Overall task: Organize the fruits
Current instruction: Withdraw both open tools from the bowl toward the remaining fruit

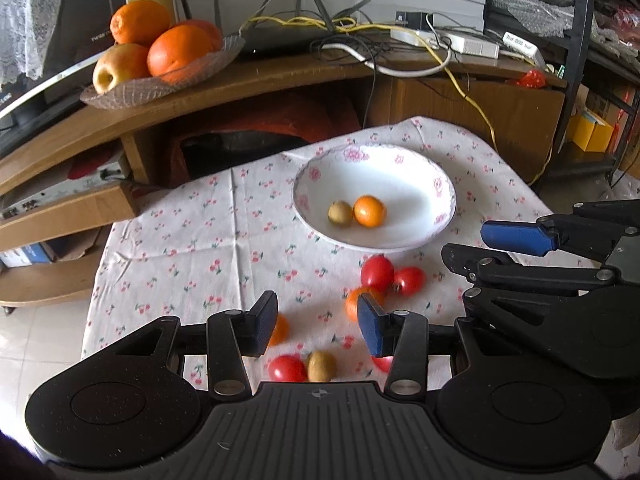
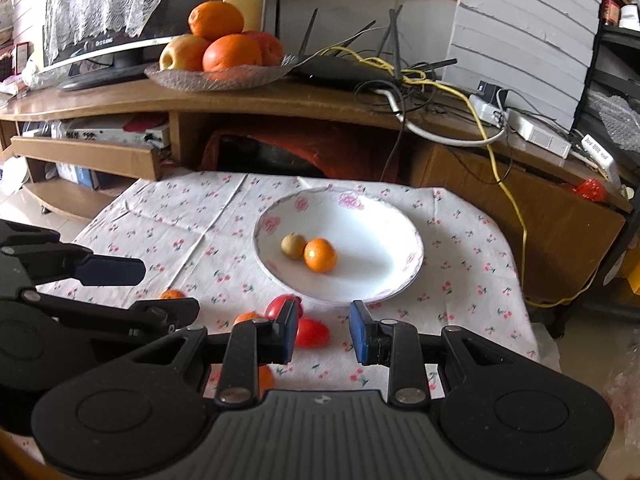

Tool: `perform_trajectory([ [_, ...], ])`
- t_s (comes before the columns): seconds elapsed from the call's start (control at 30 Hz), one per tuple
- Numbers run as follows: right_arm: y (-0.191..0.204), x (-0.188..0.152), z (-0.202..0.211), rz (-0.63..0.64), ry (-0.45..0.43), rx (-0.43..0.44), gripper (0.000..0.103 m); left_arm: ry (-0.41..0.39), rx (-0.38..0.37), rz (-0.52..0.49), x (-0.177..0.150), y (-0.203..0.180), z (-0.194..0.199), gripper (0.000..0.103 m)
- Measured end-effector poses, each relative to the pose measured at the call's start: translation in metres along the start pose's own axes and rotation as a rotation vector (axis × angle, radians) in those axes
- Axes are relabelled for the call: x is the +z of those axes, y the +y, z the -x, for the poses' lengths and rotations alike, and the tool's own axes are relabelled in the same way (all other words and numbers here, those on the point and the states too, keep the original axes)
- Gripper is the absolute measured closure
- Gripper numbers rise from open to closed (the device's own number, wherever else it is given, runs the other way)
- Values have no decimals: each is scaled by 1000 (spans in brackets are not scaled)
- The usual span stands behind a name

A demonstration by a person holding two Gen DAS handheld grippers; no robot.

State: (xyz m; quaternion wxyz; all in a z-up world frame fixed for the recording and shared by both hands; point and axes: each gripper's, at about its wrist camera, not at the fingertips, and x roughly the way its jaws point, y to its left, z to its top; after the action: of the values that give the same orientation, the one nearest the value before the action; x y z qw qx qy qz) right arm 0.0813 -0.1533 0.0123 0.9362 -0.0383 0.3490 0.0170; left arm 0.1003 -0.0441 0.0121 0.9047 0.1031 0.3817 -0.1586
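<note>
Right under my left gripper (image 1: 318,326) there's a red tomato (image 1: 286,369) touching a small brown fruit (image 1: 321,366), both just below the spread-apart, empty jaws. One orange fruit (image 1: 280,328) peeks out beside the left finger, another (image 1: 354,300) sits behind the right finger, and two more tomatoes (image 1: 390,276) touch each other just past that. My right gripper (image 2: 323,332) is also released with nothing in it, and a tomato (image 2: 313,333) lies between its fingers on the desk (image 1: 192,236). Further out, the white bowl (image 1: 400,176) already holds a brown fruit (image 1: 340,213) touching an orange one (image 1: 370,211).
</note>
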Motion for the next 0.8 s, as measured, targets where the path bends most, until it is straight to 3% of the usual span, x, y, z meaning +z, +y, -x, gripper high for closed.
perform_trajectory([
  [0.57, 16, -24, -6, 50, 60, 30, 73, 58, -1, -33, -29, 2, -4, 50],
  [0.8, 13, -42, -10, 95, 99, 80, 67, 68, -16, -51, -45, 6, -8, 39],
])
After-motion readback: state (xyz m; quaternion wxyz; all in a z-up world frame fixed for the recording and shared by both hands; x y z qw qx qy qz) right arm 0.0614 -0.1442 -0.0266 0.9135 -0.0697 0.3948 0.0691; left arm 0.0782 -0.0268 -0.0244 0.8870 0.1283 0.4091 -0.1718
